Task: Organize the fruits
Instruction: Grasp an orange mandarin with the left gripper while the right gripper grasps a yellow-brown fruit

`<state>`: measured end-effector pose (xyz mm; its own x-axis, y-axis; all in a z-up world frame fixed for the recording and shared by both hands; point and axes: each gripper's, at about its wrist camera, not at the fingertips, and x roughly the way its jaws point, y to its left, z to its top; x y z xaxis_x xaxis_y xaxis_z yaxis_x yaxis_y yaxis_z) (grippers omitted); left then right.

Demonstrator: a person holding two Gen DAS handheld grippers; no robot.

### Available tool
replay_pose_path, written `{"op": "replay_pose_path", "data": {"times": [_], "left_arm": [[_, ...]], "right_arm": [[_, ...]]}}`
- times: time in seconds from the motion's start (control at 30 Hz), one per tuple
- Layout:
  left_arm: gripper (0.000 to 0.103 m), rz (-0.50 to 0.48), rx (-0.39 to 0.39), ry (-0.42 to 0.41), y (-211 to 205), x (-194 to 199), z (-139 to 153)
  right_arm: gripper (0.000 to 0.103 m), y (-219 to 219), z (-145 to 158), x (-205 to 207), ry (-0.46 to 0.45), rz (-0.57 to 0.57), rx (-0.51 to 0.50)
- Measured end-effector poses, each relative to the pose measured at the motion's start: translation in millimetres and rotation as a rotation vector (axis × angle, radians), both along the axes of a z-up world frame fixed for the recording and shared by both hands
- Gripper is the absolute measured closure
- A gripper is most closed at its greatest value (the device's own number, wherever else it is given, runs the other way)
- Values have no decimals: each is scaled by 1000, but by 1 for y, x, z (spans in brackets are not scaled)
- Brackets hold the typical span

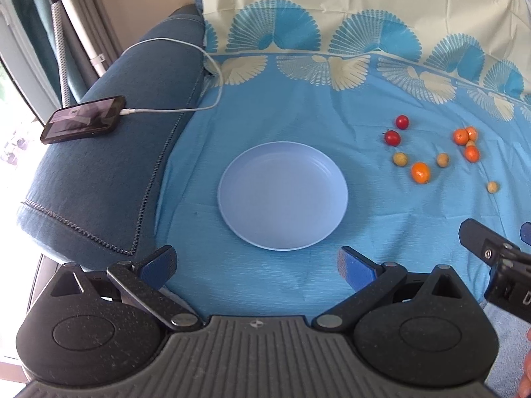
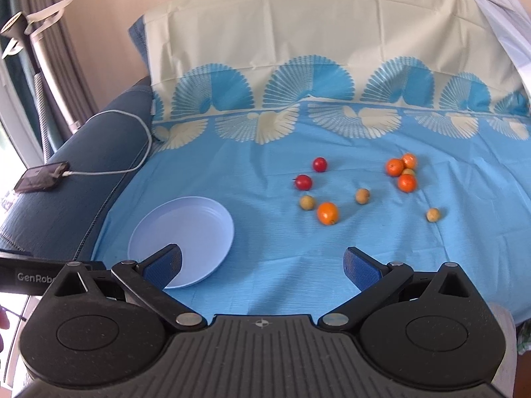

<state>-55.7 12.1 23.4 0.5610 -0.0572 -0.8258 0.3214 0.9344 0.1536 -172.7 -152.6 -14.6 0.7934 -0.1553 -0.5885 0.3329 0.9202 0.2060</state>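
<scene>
Both hand-held grippers hover, spread apart, holding nothing.
Left hand-held gripper point(image 1: 257, 265) faces the plate point(image 1: 282, 195); right hand-held gripper point(image 2: 262, 265) points at the fruits point(image 2: 328, 213) scattered far right on the cloth point(image 2: 265, 232).

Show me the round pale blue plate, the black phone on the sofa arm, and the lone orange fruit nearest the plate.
Round pale blue plate point(image 1: 282, 195): left wrist view, bare centre.
Black phone point(image 1: 83, 118): left wrist view, screen.
Lone orange fruit point(image 2: 327, 213): right wrist view, middle of peel.
</scene>
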Motion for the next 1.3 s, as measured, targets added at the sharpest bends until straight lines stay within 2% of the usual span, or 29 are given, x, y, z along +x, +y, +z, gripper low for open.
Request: {"op": "replay_pose_path", "data": {"times": [0.27, 0.43, 0.67, 0.97, 1.07, 1.1, 1.13, 1.3], "left_arm": [[0, -71, -106, 41, -59, 12, -11], [0, -129, -101, 83, -118, 34, -33], [0, -211, -66, 151, -205, 79, -88], [0, -232, -37, 193, -283, 127, -174], [0, -243, 10, 204, -295, 136, -202], [0, -241, -9, 198, -293, 136, -206], [0, -233, -36, 183, -290, 136, -206], [0, -225, -24, 192, -289, 137, -203]], "right_arm": [[0, -54, -19, -13, 17, -166, -6], [0, -103, -43, -17, 67, -285, -41], [1, -189, -91, 5, 140, -438, -28], [1, -259, -168, 77, 177, -378, -77], [0, -270, -196, 93, 207, -359, -78], [1, -270, -203, 96, 216, -353, -94], [1, -266, -203, 95, 184, -357, -125], [1, -266, -203, 95, 187, -360, -121]]}}
